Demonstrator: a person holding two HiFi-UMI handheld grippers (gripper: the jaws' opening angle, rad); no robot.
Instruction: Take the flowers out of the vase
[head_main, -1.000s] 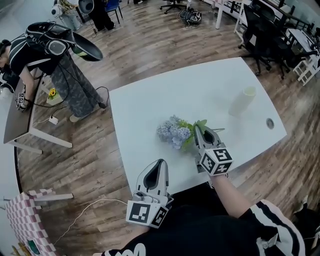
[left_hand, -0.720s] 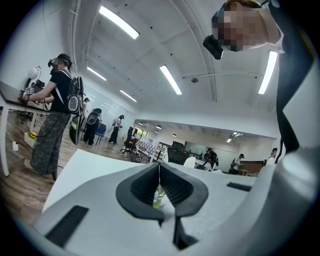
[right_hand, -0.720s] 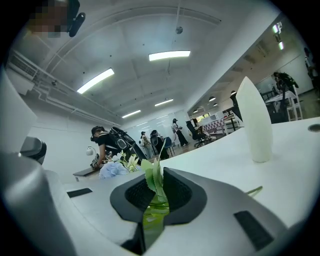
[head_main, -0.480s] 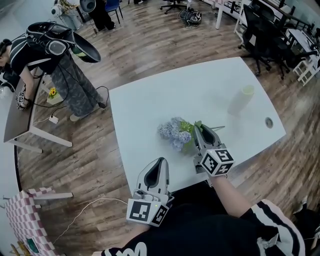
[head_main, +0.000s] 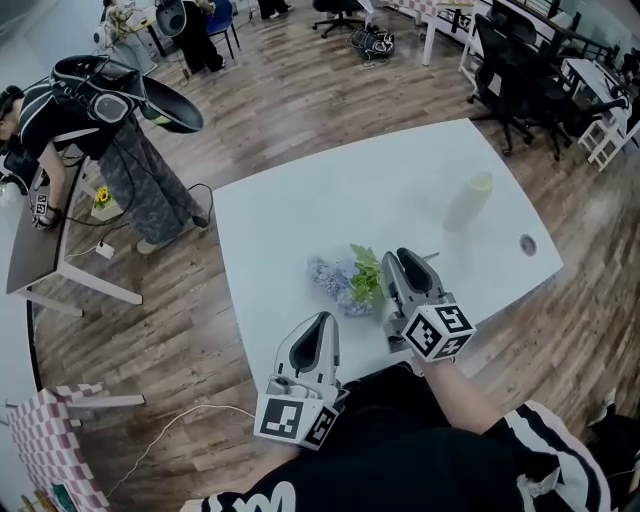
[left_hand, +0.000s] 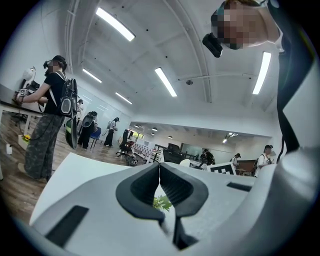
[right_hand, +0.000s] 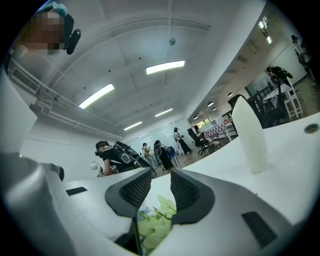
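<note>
A bunch of pale blue flowers (head_main: 332, 277) with green leaves (head_main: 365, 281) lies flat on the white table (head_main: 290, 210). The pale cream vase (head_main: 466, 202) stands upright to the right of it, with nothing in it that I can see; it also shows in the right gripper view as a tall vase (right_hand: 250, 134). My right gripper (head_main: 397, 258) hovers just over the leafy stem end. Its jaws have just been opening and stand apart (right_hand: 161, 176), with leaves (right_hand: 156, 222) below them, not pinched. My left gripper (head_main: 320, 322) hangs at the table's near edge, shut (left_hand: 159, 167) and holding nothing.
A round grommet hole (head_main: 527, 243) sits near the table's right corner. A person with a backpack (head_main: 105, 95) bends over a desk (head_main: 30, 250) at the left. Office chairs (head_main: 520, 70) stand at the far right, and a pink chequered chair (head_main: 40, 440) at the lower left.
The right gripper, shut low on the flower stems a second ago, has opened, let them go and lifted off. The flowers now lie on the table. The left gripper has stayed put.
</note>
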